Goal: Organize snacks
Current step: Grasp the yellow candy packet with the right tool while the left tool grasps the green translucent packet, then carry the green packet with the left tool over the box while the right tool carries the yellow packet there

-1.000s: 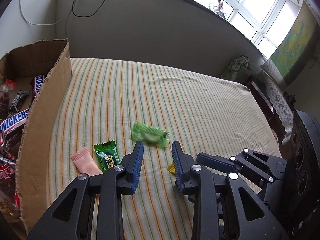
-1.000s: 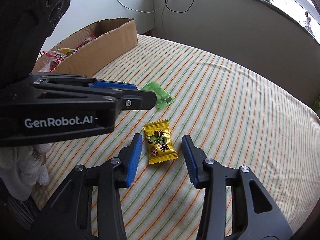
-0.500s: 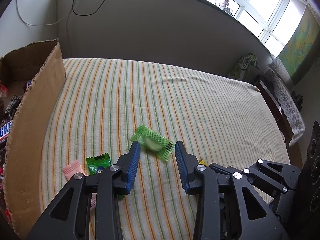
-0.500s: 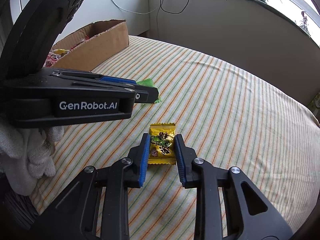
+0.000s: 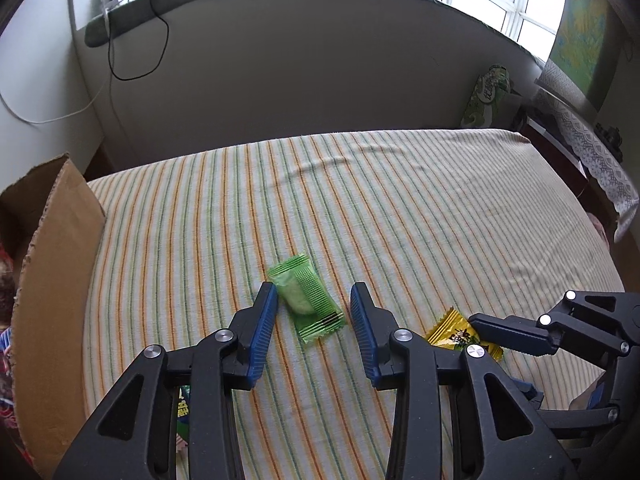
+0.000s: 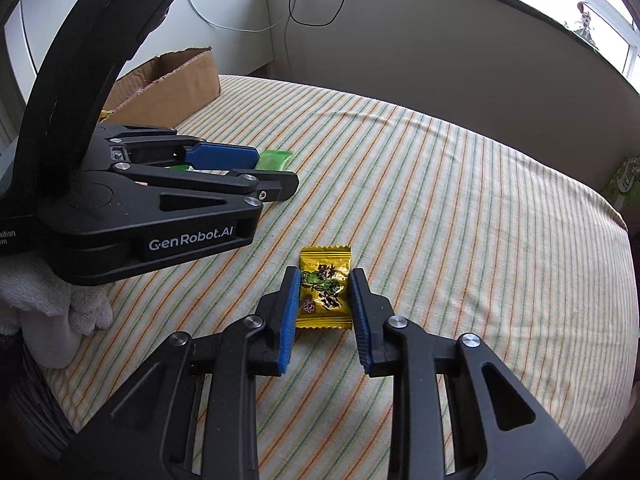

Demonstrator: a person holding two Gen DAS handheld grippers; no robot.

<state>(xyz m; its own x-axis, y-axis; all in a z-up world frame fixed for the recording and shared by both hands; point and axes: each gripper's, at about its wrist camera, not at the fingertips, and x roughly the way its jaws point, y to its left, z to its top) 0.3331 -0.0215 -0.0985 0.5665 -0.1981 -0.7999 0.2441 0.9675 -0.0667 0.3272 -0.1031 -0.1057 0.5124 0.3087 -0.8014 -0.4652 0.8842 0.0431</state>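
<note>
A light green wrapped snack [image 5: 307, 297] lies on the striped cloth, between the blue pads of my left gripper [image 5: 314, 300], which is open around it without touching. A yellow wrapped candy [image 6: 325, 292] lies flat on the cloth between the pads of my right gripper [image 6: 325, 290], which is shut on its two sides. The yellow candy also shows in the left wrist view [image 5: 460, 334] at the right gripper's tip. The green snack's end shows in the right wrist view [image 6: 274, 159] behind the left gripper [image 6: 256, 172].
A cardboard box [image 5: 56, 264] with snack bars stands at the left edge of the striped table [image 5: 360, 208]; it also shows in the right wrist view [image 6: 172, 80]. A dark green candy [image 5: 183, 412] lies under the left gripper. A wall and a windowsill lie behind.
My left gripper has moved forward and turned right, so its jaws now sit around the light green snack. My right gripper has closed from wide open onto the yellow candy.
</note>
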